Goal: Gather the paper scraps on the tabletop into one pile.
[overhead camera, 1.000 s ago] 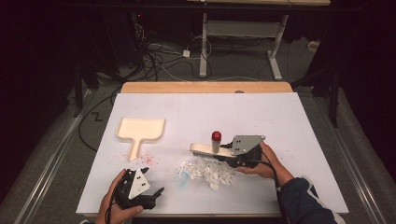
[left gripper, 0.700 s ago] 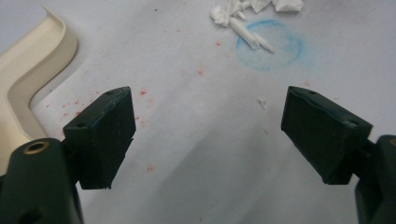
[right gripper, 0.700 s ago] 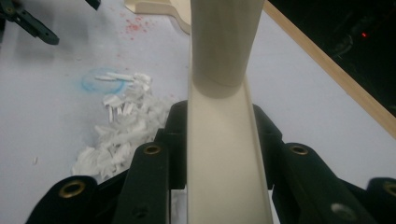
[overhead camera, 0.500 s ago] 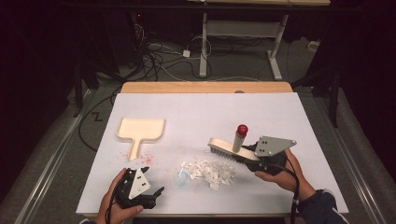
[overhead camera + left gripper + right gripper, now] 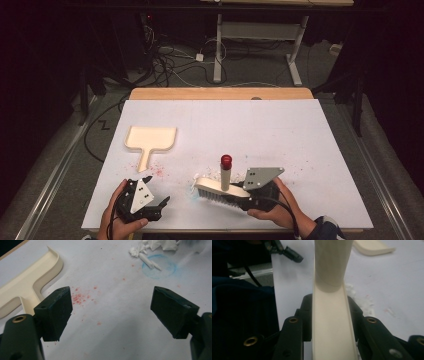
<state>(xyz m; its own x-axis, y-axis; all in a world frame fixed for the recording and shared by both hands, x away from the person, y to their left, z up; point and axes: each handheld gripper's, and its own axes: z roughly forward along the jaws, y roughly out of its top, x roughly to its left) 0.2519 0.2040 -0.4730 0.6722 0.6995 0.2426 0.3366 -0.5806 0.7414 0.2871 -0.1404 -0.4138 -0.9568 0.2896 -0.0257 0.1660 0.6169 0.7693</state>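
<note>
Gripping brush (image 5: 220, 190), right tongs (image 5: 246, 200)

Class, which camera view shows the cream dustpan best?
The high view: the whole dustpan lies there, tray and handle, on the white table. The left gripper view shows part of its rim and handle; the right gripper view only a corner.

Brush (image 5: 222, 189) & dustpan (image 5: 150, 139): smooth cream plastic, slight gloss. Desk (image 5: 280, 130) top: matt white sheet w/ wood edge at back. Tongs (image 5: 111, 311): matt black plastic, brass screw inserts.
</note>
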